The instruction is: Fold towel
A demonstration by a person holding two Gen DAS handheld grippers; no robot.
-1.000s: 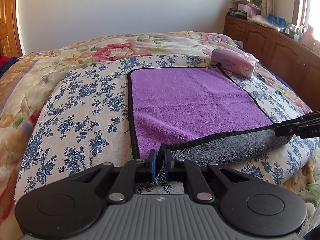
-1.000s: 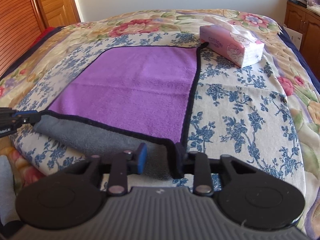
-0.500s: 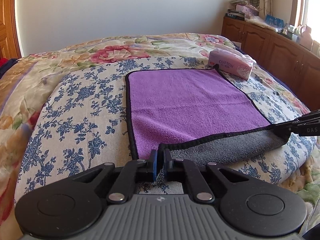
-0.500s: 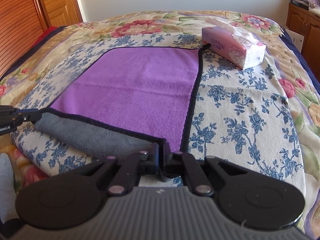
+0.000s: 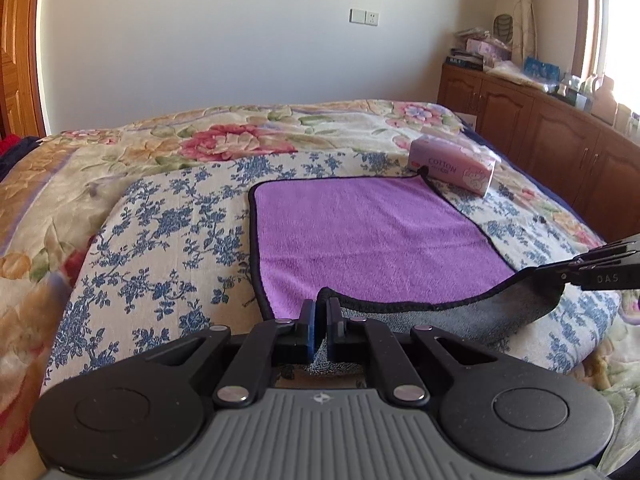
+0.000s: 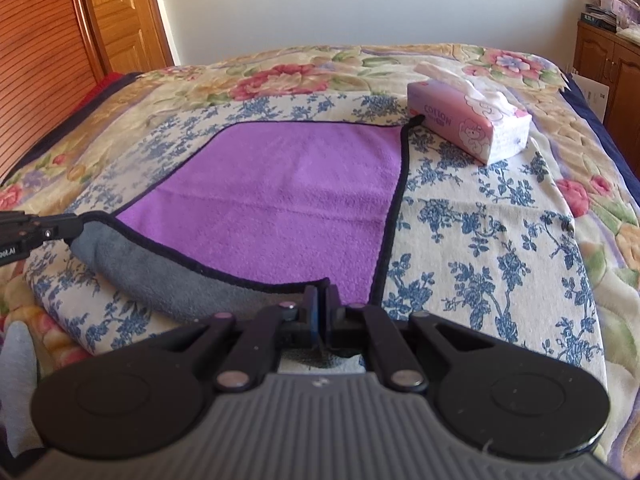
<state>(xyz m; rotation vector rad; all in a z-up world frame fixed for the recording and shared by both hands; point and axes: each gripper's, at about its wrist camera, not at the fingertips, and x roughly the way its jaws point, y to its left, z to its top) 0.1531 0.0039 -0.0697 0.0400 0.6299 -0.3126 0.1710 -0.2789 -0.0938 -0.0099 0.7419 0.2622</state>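
Observation:
A purple towel [image 5: 372, 236] with a black hem and grey underside lies flat on the bed; it also shows in the right wrist view [image 6: 280, 204]. My left gripper [image 5: 319, 312] is shut on the towel's near left corner. My right gripper [image 6: 321, 300] is shut on the near right corner; it also shows in the left wrist view [image 5: 560, 270]. Both corners are lifted a little, so the near edge curls up and shows the grey underside [image 6: 160, 276].
A pink tissue pack [image 5: 454, 168] lies at the towel's far right corner, also in the right wrist view [image 6: 468, 120]. The bed has a floral quilt [image 5: 160, 216]. Wooden cabinets [image 5: 560, 136] stand to the right, a wooden door [image 6: 120, 16] to the left.
My right gripper closed on the near right corner of the towel. Both grippers have risen, lifting the near edge off the bed.

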